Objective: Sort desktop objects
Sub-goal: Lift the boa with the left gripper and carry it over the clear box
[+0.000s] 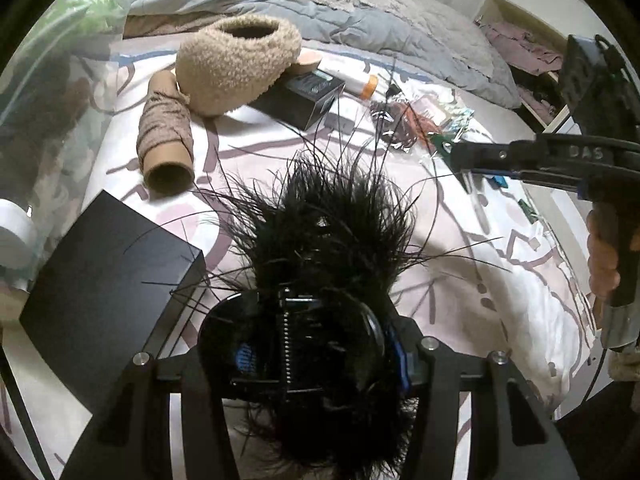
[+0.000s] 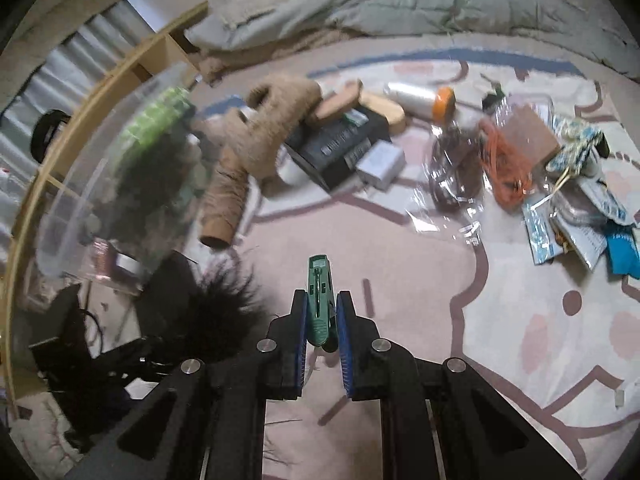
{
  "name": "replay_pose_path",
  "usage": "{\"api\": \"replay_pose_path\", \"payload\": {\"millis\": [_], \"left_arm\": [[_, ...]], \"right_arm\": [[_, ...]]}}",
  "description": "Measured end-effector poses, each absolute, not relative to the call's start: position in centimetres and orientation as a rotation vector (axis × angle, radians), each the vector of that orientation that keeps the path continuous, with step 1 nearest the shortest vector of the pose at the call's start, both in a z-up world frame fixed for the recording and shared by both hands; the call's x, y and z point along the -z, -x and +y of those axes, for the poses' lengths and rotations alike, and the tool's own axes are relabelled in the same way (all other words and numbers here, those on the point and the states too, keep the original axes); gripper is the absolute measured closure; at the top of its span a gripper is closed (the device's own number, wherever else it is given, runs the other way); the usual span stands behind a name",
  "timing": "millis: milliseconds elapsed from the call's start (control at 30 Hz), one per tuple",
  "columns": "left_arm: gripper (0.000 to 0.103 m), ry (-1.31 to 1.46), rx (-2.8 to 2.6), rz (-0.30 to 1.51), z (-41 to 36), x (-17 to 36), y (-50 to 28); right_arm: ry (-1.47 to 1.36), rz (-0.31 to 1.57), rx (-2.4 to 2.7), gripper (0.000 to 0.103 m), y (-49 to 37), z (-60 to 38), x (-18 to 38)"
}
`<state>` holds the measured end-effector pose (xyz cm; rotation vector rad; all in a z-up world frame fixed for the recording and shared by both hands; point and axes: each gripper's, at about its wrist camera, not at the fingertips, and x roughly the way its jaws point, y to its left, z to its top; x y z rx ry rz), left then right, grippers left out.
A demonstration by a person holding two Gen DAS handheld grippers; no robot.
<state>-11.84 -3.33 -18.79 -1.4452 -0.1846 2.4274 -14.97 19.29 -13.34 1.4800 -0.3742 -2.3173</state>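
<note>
A patterned bedsheet (image 2: 420,280) carries a yarn cone (image 1: 166,140), black box (image 1: 108,280) and packets (image 2: 572,208).

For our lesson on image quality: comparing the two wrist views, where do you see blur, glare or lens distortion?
Left wrist view: mostly sharp, fisheye bends the edges; the black feathery clip in the left gripper fills the centre. Right wrist view: motion blur smears the clear plastic bin, which shows reflections; the green clip in the right gripper stays sharp.

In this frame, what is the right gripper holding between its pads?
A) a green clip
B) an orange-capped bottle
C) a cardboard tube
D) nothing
A: in the right wrist view the right gripper has its blue pads pressed on both sides of a green clip, held above the patterned sheet.
</note>
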Motion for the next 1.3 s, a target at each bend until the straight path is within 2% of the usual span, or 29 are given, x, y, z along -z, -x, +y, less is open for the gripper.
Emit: {"api": "replay_pose_path", "payload": {"millis": [467,967,1300], "left_arm": [[0.051,1.358,-2.479,-0.164,-3.9,14.5,11.5],[0.051,1.028,-2.662,-0.220,-7.8,3.7,11.9],[0.051,0.878,-2.818,-0.209,-11.0,-0.6,12.3]], "right_arm": [[-1.348,-0.460,2.307,0.088,13.5,17.8,9.3],[-1.097,-0.500,2.337,0.088,14.0,16.0,2.6],[-0.959,-0.492,2.337,0.088,14.6,13.5,-1.0]]}}
